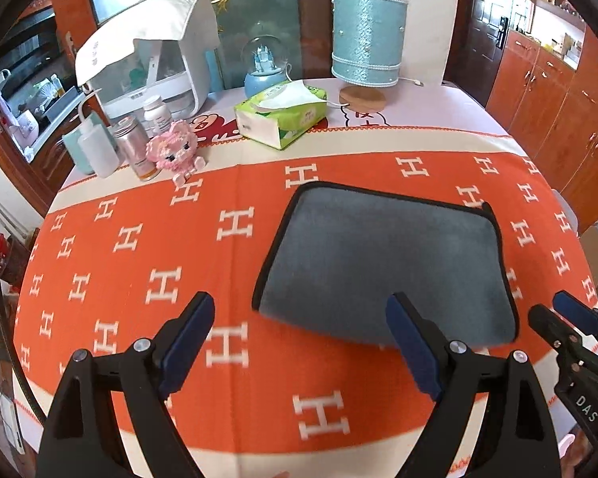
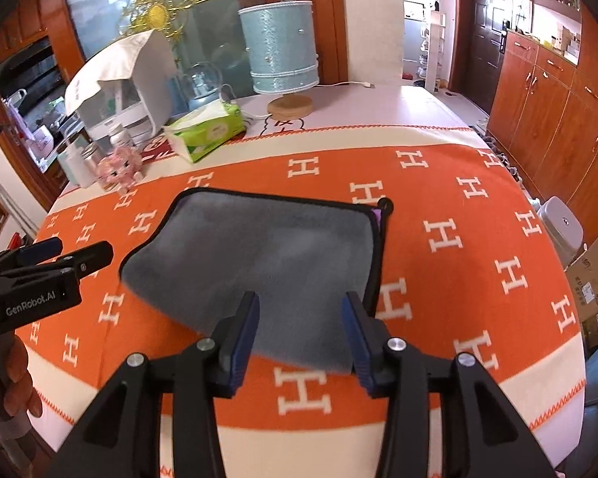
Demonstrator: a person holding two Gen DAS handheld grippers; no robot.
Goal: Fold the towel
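The grey towel (image 1: 386, 263) lies folded on the orange cloth (image 1: 139, 263), centre-right in the left view and mid-frame in the right view. The left gripper (image 1: 299, 342) gapes wide and empty at bottom centre. The right gripper (image 2: 301, 330) is also spread, empty, its blue pads (image 2: 245, 334) over the towel's near edge.

Grey towel (image 1: 386, 263) folded on orange cloth (image 1: 139, 263), left gripper (image 1: 299, 338) spread
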